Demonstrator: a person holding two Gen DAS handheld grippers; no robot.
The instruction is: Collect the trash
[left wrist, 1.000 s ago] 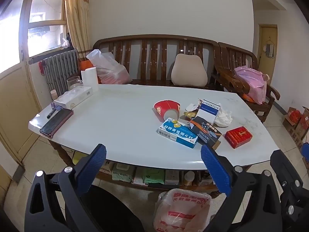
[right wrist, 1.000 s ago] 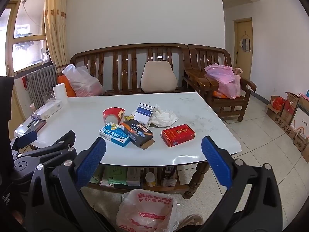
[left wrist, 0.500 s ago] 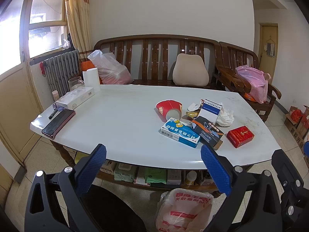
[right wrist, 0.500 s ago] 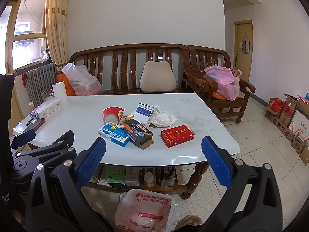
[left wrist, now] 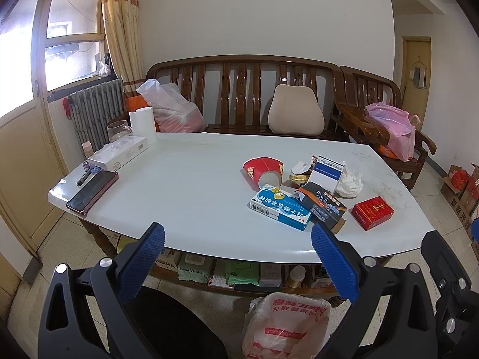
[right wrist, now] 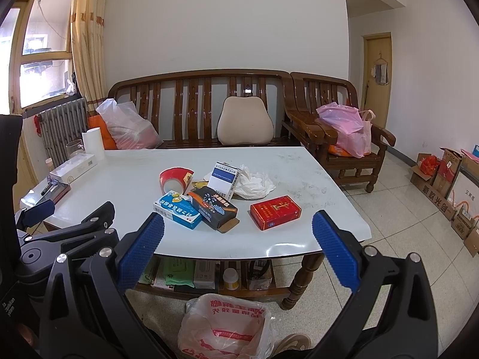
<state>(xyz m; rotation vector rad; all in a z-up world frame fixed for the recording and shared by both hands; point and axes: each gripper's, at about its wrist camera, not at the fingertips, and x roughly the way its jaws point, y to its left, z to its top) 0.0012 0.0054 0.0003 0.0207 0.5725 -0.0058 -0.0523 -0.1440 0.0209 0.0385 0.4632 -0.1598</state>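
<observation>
Trash lies in a cluster on the white table (left wrist: 194, 197): a crushed red paper cup (left wrist: 263, 171), a light blue box (left wrist: 280, 207), a black box (left wrist: 323, 206), a white-and-blue box (left wrist: 327, 175), a crumpled tissue (left wrist: 350, 183) and a red pack (left wrist: 372, 212). The same red pack (right wrist: 275, 211), blue box (right wrist: 177, 208) and tissue (right wrist: 254, 181) show in the right wrist view. A white plastic trash bag (right wrist: 224, 326) stands open on the floor below the table's front edge. My left gripper (left wrist: 238, 257) and right gripper (right wrist: 238, 254) are both open, empty, short of the table.
A phone (left wrist: 92, 192), pen, long white box (left wrist: 119, 152), paper roll (left wrist: 143, 124) and glass mug sit at the table's left end. A wooden bench (left wrist: 239, 95) with cushion and bags stands behind. Cardboard boxes (right wrist: 443, 179) line the right wall. The under-shelf holds wipes and bottles.
Both views have drifted slightly, the table scene shifting a little right in the left wrist view. Both grippers stay open; nothing on the table has moved.
</observation>
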